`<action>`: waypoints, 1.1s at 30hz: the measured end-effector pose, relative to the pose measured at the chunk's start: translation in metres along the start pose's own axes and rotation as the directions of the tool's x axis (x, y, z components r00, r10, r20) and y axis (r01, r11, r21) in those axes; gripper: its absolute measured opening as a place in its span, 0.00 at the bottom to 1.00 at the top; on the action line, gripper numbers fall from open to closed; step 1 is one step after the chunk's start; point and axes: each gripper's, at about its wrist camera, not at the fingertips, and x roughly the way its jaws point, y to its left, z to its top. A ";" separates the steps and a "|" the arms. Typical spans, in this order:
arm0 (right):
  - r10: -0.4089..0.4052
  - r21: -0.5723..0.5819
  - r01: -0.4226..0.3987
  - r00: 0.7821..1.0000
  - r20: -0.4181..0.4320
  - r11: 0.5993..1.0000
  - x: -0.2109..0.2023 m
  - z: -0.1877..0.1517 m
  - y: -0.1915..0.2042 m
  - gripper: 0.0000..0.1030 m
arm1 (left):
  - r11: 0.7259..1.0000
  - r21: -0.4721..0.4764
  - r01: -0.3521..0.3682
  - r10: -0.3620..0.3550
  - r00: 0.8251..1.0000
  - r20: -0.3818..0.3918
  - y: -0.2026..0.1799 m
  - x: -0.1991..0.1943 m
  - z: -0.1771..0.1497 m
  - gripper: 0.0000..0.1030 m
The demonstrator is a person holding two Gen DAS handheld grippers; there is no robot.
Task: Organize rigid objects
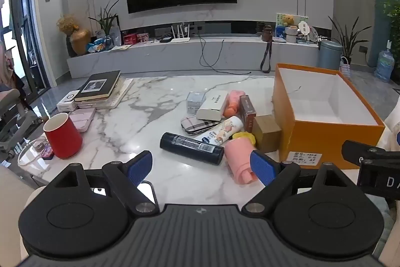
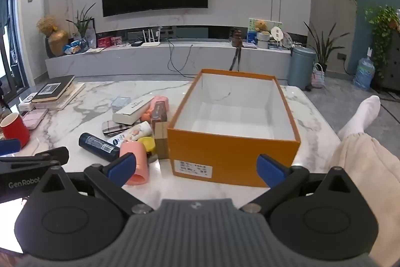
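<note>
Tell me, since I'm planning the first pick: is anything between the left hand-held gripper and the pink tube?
Nothing visible. The left hand-held gripper is open, and only bare marble table lies before the pink tube.

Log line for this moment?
left gripper: open, empty | right gripper: open, empty | orange box: empty | items: on table

The left gripper [image 1: 201,168] is held level and low, its blue-padded fingers [image 1: 140,168] spread wide with nothing between them. The right gripper [image 2: 196,169] sits just beside it, likewise level, its blue fingers [image 2: 271,170] wide apart and holding nothing. Both point forward, side by side.
</note>
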 end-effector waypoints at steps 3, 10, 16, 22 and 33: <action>-0.003 0.014 0.003 1.000 -0.001 1.000 -0.001 -0.001 -0.004 0.98 | 1.000 -0.004 0.013 -0.013 1.000 -0.001 -0.001 -0.001 -0.001 1.00; -0.002 -0.015 0.002 1.000 -0.006 1.000 0.008 -0.002 0.004 0.98 | 1.000 -0.006 0.023 -0.023 0.999 -0.031 0.023 -0.003 -0.007 1.00; 0.018 0.018 -0.018 1.000 -0.013 1.000 0.012 -0.005 -0.002 0.98 | 0.999 0.038 -0.024 0.027 0.998 -0.064 -0.001 0.013 -0.006 1.00; 0.030 0.022 -0.029 0.999 -0.030 0.999 0.018 -0.007 -0.005 0.98 | 0.999 0.035 -0.024 0.026 0.997 -0.079 -0.003 0.016 -0.005 1.00; 0.028 0.051 -0.025 0.998 -0.056 0.998 0.030 -0.008 -0.011 0.98 | 0.997 0.066 -0.037 0.044 0.993 -0.110 -0.013 0.029 -0.003 1.00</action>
